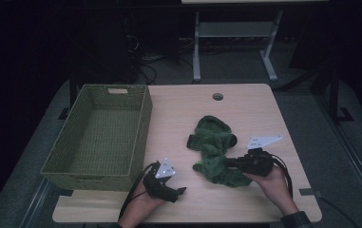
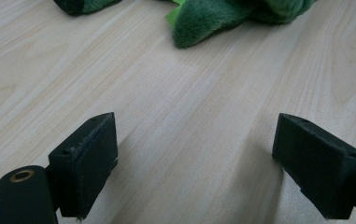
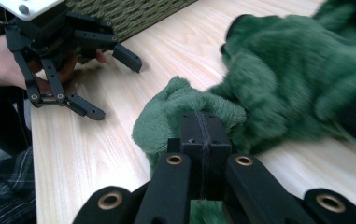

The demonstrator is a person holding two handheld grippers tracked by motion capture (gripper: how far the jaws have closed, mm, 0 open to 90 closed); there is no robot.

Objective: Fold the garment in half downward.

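Note:
A crumpled dark green fleece cloth (image 1: 213, 138) (image 3: 302, 74) lies on the wooden table, right of centre. My right gripper (image 1: 229, 162) (image 3: 202, 125) comes in from the right, its jaws pressed together on a fold at the cloth's near edge. My left gripper (image 1: 182, 191) (image 2: 194, 163) rests low over bare wood near the front edge, jaws wide apart with nothing between them. It points toward the cloth's near edge (image 2: 213, 18). In the right gripper view the left gripper (image 3: 112, 86) stands open, held by a hand.
An empty green woven basket (image 1: 140, 135) (image 3: 133, 14) takes up the table's left side, just left of my left gripper. A round cable hole (image 1: 217, 96) sits near the far edge. Bare wood lies between the two grippers and behind the cloth.

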